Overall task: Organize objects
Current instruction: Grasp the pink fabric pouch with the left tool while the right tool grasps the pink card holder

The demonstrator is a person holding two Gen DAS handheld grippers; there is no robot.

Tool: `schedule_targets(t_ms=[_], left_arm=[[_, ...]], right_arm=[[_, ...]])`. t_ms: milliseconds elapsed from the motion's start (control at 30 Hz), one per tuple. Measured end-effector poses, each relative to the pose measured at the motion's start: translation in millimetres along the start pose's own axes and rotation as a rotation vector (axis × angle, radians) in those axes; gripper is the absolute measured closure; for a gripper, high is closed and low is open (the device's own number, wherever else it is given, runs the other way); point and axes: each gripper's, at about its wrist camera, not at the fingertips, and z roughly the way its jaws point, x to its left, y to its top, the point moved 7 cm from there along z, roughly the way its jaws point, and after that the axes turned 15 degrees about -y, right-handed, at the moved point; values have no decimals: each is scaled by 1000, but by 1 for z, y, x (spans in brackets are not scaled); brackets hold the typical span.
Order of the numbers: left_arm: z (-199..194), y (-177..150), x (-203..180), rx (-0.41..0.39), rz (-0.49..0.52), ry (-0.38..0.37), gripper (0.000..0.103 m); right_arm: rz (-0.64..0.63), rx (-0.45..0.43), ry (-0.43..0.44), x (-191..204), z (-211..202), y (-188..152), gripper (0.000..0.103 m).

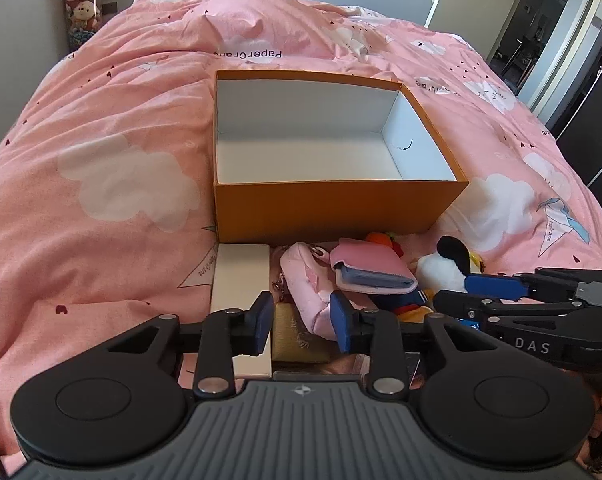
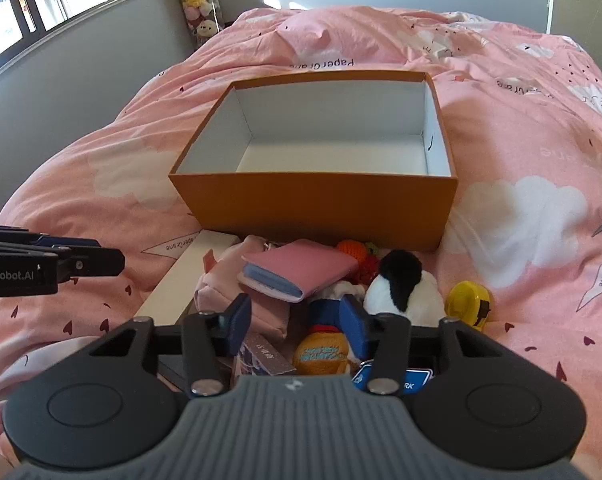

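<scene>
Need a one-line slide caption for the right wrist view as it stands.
Right gripper poised over a pile of small toys beside an empty orange box on a pink duvet.

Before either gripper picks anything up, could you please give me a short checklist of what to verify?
1. Orange box open and empty: ok.
2. Box sits just behind the pile on the pink duvet: ok.
3. Left gripper over the gold box and pink pouch, pads pressing nothing: ok.
4. Right gripper over the small doll; whether the pads touch it: cannot tell.
5. Pink wallet lies on top of the pile, free to lift: ok.
6. Yellow toy lies apart beside the black-and-white plush: ok.
</scene>
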Motion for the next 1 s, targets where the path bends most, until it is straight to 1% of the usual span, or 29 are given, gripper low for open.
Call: schedule_targets(t_ms=[67, 100, 233, 300, 433, 633, 700, 767, 867, 1000], left_arm=[[9, 3, 0, 6, -16, -40, 67], [14, 4, 1, 13, -30, -52, 67], [41, 8, 11, 54, -91, -77, 67], [54, 10, 20, 76, -126, -77, 66], [76, 11, 35, 114, -214, -102, 66], [97, 10, 47, 166, -253, -90, 66], [102, 10, 49, 182, -266, -92, 66], [107, 9, 51, 195, -276, -97, 66], [113, 9, 55, 208, -284, -88, 64], [116, 9, 63, 216, -312, -91, 61]], right_arm=[[-15, 24, 8, 2, 8, 2, 66], [-23, 29, 12, 3, 12, 3, 67], [-60, 49, 14, 6, 26, 13, 66], [-56, 62, 14, 4, 33, 19, 66], [-34, 105, 19, 0, 51, 27, 66], [33, 195, 57, 2, 84, 33, 66], [50, 224, 60, 2, 93, 33, 63], [83, 258, 63, 0, 102, 33, 47], [113, 295, 87, -3, 112, 31, 42], [118, 312, 100, 0, 119, 32, 38]])
